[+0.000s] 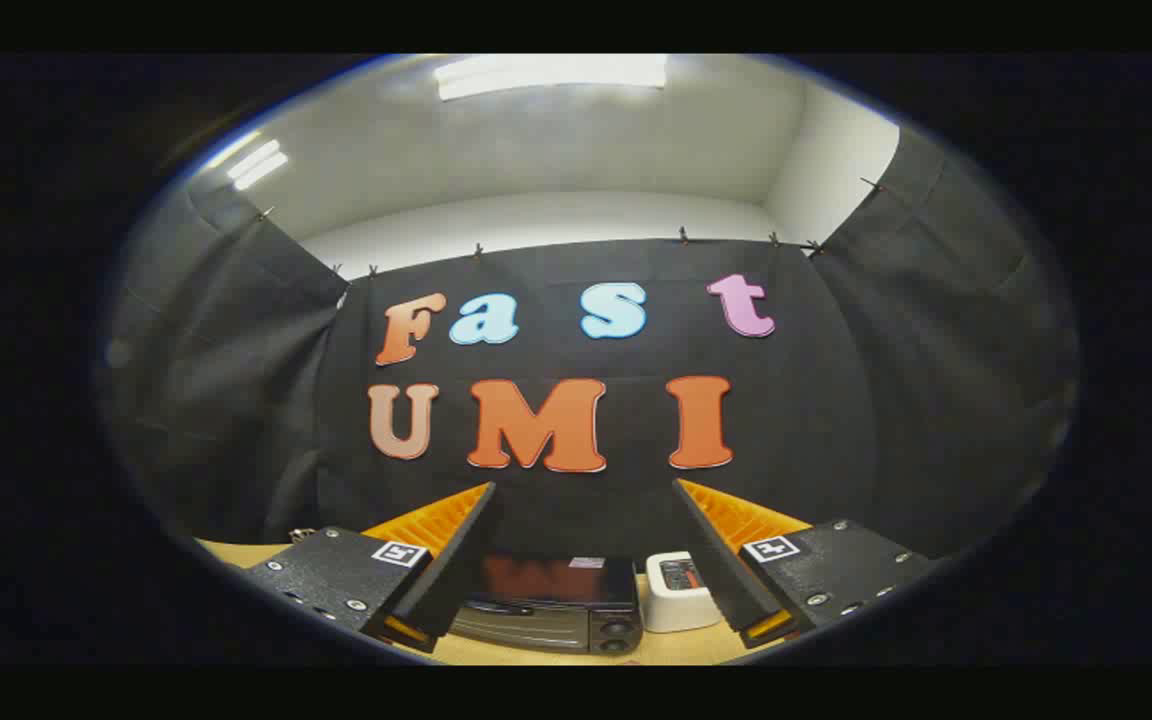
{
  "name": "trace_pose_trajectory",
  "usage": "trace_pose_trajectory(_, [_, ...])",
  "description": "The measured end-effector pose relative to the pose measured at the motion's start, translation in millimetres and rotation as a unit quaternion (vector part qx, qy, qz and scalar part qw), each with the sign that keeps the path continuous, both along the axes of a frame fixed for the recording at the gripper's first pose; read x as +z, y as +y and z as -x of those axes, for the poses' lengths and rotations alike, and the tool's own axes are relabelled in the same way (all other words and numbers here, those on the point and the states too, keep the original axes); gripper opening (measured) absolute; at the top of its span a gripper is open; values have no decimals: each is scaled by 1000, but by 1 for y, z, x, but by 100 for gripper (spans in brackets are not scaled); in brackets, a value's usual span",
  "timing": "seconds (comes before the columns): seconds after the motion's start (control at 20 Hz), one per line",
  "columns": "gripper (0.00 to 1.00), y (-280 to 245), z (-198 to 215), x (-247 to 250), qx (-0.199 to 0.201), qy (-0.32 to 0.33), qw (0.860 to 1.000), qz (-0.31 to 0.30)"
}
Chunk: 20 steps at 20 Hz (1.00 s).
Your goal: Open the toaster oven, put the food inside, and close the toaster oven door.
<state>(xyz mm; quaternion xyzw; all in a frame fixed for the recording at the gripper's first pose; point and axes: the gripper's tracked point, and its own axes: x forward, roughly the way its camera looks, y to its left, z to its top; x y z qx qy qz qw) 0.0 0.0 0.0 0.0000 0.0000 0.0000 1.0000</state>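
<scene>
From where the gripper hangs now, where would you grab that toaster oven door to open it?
Probably by the handle bar across the top of the toaster oven door, coming from the front and above. The door is shut and faces the open gripper, which is held well back with nothing between its fingers. The handle's exact shape is hard to make out.

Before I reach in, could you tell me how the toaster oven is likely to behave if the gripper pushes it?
The toaster oven looks boxy, wide and low on the table, so it would likely slide rather than tip. Its rigid-looking casing probably won't flex. The open gripper is well short of it.
</scene>
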Motion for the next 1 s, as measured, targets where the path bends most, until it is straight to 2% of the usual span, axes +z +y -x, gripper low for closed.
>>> trace_pose_trajectory(0.25, [99,4,6,-10,3,16,1000,-3])
trace_pose_trajectory(0.35, [99,-1,8,-9,-4,13,1000,1])
trace_pose_trajectory(0.75, [99,15,10,2,10,0,1000,11])
trace_pose_trajectory(1.0, [99,31,0,-23,25,31,999,-4])
